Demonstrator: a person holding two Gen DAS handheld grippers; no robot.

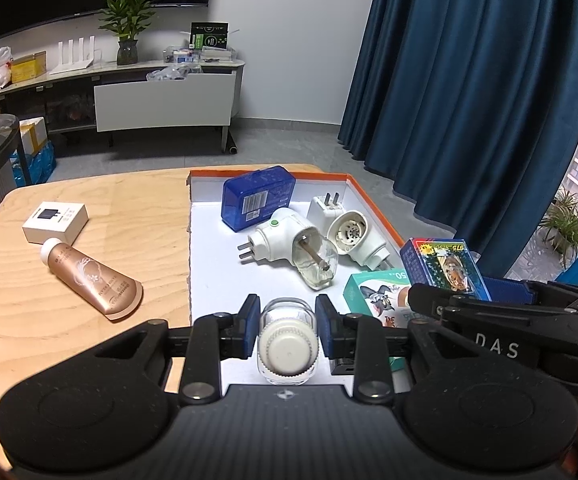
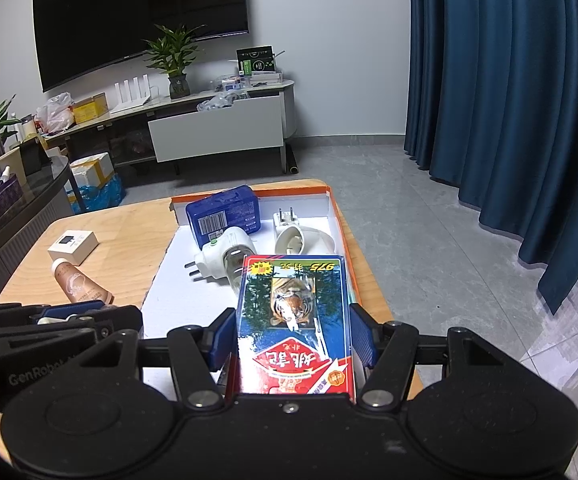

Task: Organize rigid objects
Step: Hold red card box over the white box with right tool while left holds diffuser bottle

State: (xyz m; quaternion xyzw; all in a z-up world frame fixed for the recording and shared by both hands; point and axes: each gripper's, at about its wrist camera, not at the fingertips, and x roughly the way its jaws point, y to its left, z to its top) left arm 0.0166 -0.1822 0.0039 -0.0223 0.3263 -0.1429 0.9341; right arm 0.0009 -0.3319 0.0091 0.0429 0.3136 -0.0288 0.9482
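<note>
— While the tray items are being listed, what is the left claw [image 1: 287, 330] gripping?

— It is clamping a small clear glass bottle [image 1: 287, 342] with a ribbed white cap, hanging over the near end of the white tray [image 1: 209, 264] with orange rim. No label is showing on it.

— And the right claw [image 2: 292, 340]?

— It is gripping a blue card box [image 2: 293, 322] by its long sides, above the tray's near right part. A tiger picture is facing up; "975" is reading upside down at the far end, with red Chinese characters near the camera. "DAS" is showing on that claw's body in the left view, "GenRobot" on the left one's body in the right view.

— What is lying in the tray?

— A blue box [image 1: 257, 198] with a barcode, two white plug-in units [image 1: 285, 236] [image 1: 349, 232], and a cartoon cat-and-mouse carton [image 1: 381, 300].

— On the bare wooden surface [image 1: 89, 320]?

— A white box [image 1: 55, 222] and a bronze tube [image 1: 93, 278], its script too small to read.
</note>
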